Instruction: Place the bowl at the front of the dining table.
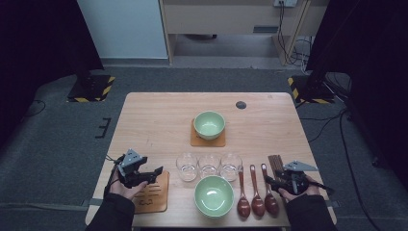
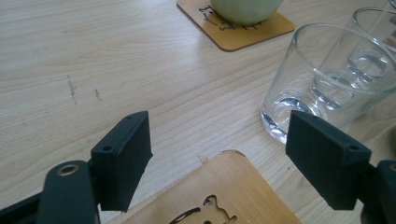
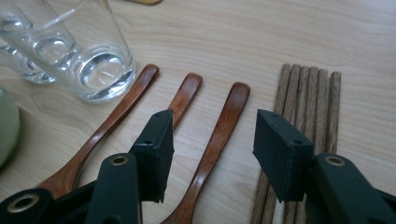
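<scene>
From the high view, the table (image 1: pixel 144 110) looks laid out as place settings: a far green bowl (image 1: pixel 209 124) sits on its coaster (image 1: pixel 196 140), three glasses (image 1: pixel 209 165) stand in a row at the middle, a near bowl (image 1: pixel 213 195) waits at the near edge, and three wooden spoons (image 1: pixel 255 192) lie side by side to its right, with chopsticks (image 1: pixel 275 162) just beyond. The left gripper (image 1: pixel 153 175) hovers over the empty coaster (image 1: pixel 153 195) at the near left; the right gripper (image 1: pixel 271 182) hangs over the spoons. In the left gripper view, the jaws stand wide apart with nothing between them, above the corner of the empty coaster (image 2: pixel 224 186), a glass (image 2: pixel 322 84) just to the right. In the right gripper view, the jaws are partly open and straddle the handle of the rightmost spoon (image 3: pixel 219 135) without pressing it, probably lining up to pick it.
</scene>
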`<state>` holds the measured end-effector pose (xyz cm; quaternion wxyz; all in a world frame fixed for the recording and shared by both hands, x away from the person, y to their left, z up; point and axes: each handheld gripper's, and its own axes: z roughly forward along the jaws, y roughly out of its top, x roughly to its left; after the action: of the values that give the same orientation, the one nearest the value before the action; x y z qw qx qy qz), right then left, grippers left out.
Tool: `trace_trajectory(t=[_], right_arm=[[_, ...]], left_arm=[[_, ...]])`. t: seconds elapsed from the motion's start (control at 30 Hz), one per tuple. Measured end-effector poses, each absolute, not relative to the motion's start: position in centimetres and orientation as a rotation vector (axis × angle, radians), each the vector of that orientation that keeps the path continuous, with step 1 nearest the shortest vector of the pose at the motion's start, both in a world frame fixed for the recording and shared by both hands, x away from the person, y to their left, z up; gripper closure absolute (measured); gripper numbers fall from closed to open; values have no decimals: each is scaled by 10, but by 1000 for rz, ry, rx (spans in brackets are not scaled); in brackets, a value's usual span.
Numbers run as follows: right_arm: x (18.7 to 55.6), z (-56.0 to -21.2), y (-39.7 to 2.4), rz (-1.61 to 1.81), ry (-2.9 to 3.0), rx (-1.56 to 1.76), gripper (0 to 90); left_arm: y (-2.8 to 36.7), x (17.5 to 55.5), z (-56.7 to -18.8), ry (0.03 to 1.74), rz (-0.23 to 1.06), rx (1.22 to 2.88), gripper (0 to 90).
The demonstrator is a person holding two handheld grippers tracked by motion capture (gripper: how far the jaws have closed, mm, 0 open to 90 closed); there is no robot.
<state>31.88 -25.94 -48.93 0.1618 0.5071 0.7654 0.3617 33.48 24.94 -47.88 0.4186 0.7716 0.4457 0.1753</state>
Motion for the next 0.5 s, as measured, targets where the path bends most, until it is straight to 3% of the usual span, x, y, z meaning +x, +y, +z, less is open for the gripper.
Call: trace_trajectory(t=[0.5], right_arm=[[310,-493,-260,986,2210,1483,484]], left_arm=[[248,335,-479,1128,447,1950,229]])
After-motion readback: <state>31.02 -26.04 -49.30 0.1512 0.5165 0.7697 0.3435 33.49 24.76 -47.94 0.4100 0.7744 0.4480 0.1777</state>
